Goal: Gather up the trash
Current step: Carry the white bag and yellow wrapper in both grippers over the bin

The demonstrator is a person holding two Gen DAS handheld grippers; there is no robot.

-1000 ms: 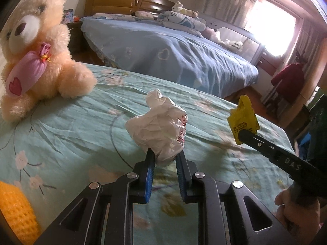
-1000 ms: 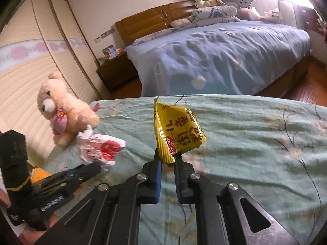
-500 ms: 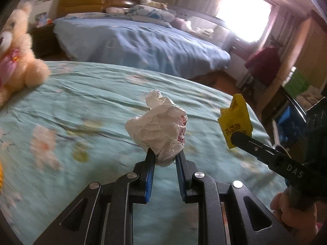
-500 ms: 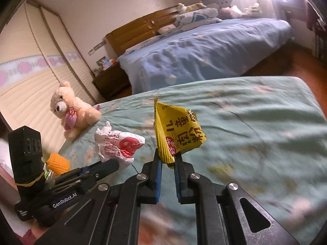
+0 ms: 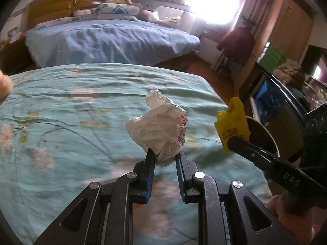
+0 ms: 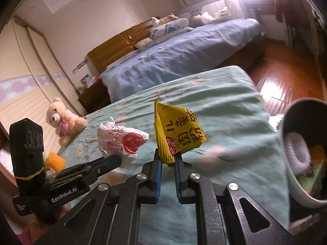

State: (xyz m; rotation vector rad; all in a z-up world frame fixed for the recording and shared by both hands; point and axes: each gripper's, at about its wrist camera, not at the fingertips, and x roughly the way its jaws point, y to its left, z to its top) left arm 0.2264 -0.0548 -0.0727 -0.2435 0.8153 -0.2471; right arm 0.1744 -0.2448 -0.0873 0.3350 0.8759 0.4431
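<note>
My left gripper [image 5: 164, 159] clamps the crumpled white wrapper [image 5: 158, 130], my right gripper [image 6: 168, 161] pinches the yellow packet [image 6: 178, 130], both lifted clear for the bin [image 6: 286, 143] to its right.

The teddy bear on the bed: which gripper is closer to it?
Left. In the right wrist view the left gripper, clamping the white wrapper, sits between the teddy bear and the right gripper, which pinches the yellow packet farther away, nearer the bin.
</note>
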